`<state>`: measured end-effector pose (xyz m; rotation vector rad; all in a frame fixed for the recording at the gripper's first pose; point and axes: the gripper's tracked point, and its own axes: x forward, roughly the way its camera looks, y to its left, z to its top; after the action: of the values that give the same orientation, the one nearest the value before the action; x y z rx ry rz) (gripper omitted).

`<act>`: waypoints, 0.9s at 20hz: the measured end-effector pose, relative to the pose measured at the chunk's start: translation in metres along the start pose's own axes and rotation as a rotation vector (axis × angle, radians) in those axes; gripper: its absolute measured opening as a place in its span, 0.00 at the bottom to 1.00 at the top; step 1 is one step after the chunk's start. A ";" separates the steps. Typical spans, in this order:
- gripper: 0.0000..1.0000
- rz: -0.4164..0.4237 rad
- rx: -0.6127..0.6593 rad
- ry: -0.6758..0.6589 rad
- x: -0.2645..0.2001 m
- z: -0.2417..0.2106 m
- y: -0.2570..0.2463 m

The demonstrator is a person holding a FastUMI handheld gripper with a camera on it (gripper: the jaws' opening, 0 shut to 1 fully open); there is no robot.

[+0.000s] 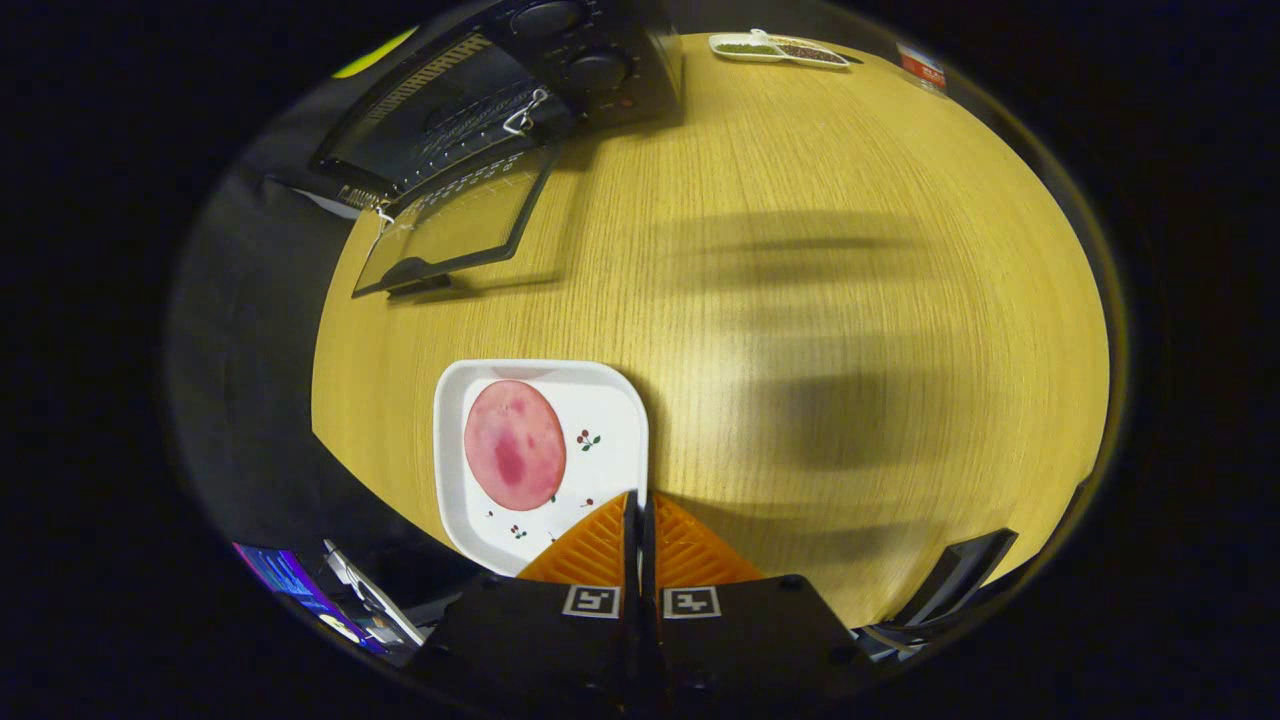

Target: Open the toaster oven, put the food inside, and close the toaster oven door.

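A white square plate [610, 420] carries a round pink slice of ham [514, 444]. My gripper [640, 505] is shut on the plate's right rim, with the fingers pressed together over the edge. The plate's near corner reaches past the table's front-left edge; I cannot tell whether it rests on the wood or hangs just above it. Far beyond the fingers, to the left, stands the black toaster oven [590, 75]. Its glass door [460, 225] is folded down open onto the table, and the wire rack [450, 115] shows inside.
The wooden table [820, 300] stretches between the plate and the oven. A small white divided dish [780, 48] and a red packet [922, 68] sit at the far edge. The table's left edge drops off close beside the plate.
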<state>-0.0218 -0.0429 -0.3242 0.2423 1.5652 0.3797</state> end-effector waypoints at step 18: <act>0.02 0.270 0.316 -0.280 -0.027 0.013 0.123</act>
<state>-0.0176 0.0610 -0.2514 0.7269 1.3117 0.2910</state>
